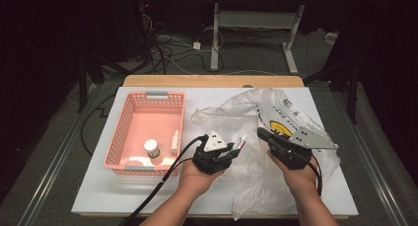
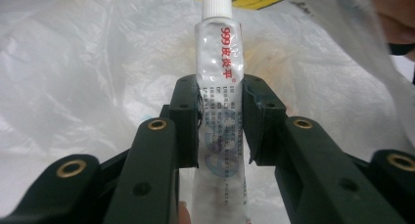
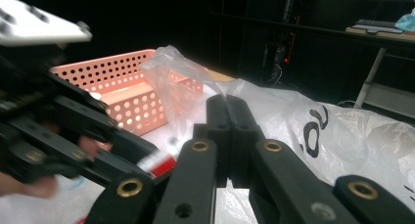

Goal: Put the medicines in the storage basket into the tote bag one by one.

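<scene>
The left claw [image 2: 220,121] squeezes a white tube [image 2: 221,87] right at the mouth of the clear plastic bag [image 1: 246,117]. The right claw [image 3: 227,116] is pinched shut on the bag's edge, beside the pink basket [image 1: 129,117].

The ointment tube [image 2: 221,87] is slim and silvery white, with a ribbed white cap at its far end and red printing, "999" followed by characters, running down its length above fine grey text. It sits clamped between the two black pads of the left claw [image 2: 221,121], pointing straight away along them, cap outermost. The plastic bag [image 1: 256,117] is thin, translucent white and crumpled, printed with a yellow patch and black lettering. It lies spread on the white tabletop [image 1: 98,186], one pinched fold raised in the closed right claw [image 3: 228,104].
</scene>
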Demonstrator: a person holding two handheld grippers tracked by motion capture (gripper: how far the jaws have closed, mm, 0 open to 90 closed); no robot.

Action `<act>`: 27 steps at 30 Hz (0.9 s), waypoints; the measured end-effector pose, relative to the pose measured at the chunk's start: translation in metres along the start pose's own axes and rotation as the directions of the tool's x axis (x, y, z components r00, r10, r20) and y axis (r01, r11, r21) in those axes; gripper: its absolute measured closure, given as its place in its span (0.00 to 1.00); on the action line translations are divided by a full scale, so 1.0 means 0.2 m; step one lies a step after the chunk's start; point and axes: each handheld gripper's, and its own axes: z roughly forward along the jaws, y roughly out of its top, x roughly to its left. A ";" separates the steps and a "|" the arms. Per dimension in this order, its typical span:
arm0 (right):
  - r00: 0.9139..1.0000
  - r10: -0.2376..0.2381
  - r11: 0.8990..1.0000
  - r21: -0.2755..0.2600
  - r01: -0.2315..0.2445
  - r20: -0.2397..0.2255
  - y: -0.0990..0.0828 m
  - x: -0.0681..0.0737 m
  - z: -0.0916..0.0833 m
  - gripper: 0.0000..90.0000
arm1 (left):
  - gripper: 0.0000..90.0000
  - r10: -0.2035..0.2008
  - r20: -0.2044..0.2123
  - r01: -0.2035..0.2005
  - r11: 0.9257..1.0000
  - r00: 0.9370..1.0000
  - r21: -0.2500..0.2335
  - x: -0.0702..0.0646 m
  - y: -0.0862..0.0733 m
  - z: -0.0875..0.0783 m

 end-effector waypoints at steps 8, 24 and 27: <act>1.000 0.004 1.000 -0.016 -0.004 -0.006 0.01 0.00 -0.01 1.00 | 0.76 -0.011 0.009 0.011 1.000 1.000 0.011 0.02 0.02 0.15; 1.000 0.008 1.000 -0.030 -0.008 -0.011 0.02 0.00 -0.02 1.00 | 0.76 -0.016 -0.013 0.017 0.997 1.000 0.072 0.02 0.02 0.42; 1.000 0.011 1.000 -0.029 -0.011 -0.013 0.02 0.00 -0.01 1.00 | 0.76 -0.021 -0.012 0.022 0.997 1.000 0.076 0.02 0.01 0.45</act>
